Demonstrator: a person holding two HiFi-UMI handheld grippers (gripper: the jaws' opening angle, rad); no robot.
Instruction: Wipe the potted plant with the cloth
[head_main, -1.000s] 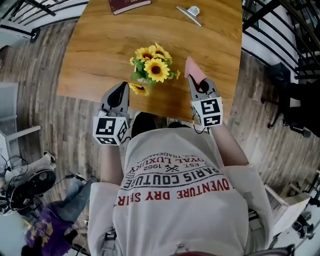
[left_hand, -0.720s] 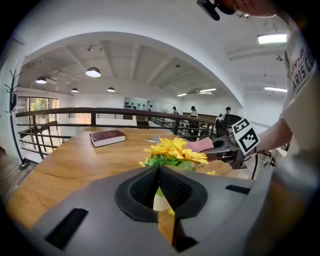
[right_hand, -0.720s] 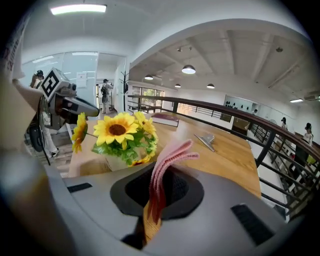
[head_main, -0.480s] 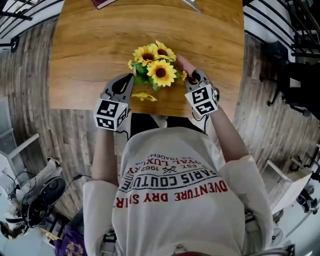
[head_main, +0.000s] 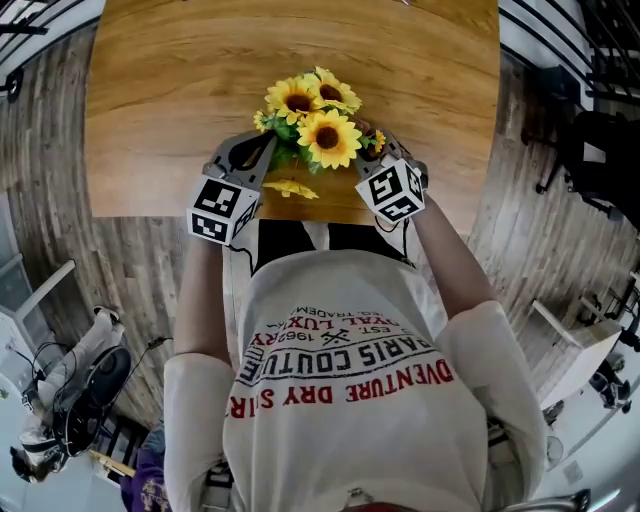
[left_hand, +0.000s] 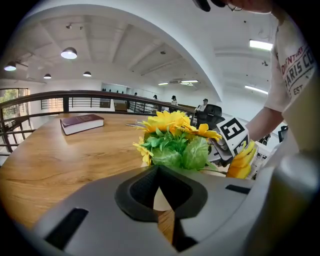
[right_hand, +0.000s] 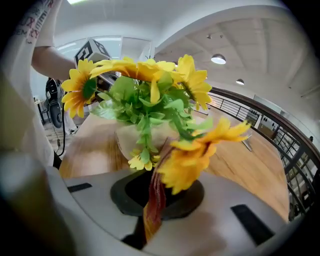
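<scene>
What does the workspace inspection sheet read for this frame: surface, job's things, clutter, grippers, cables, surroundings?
Surface: wooden table, plant near its front edge.
Job's things: potted sunflower plant upright; cloth pinched in right gripper.
Clutter: dark red book lying flat on table.
Grippers: left gripper shut, empty, beside plant; right gripper shut on cloth, opposite side.
Cables: black leads on floor beside equipment.
Surroundings: plank floor, black railing.

In the head view the sunflowers (head_main: 315, 115) hide the pot (right_hand: 129, 142), and the table (head_main: 150, 90) is cut off at the top edge. In the right gripper view a blurred bloom (right_hand: 192, 160) covers the cloth's (right_hand: 152, 200) upper end.
</scene>
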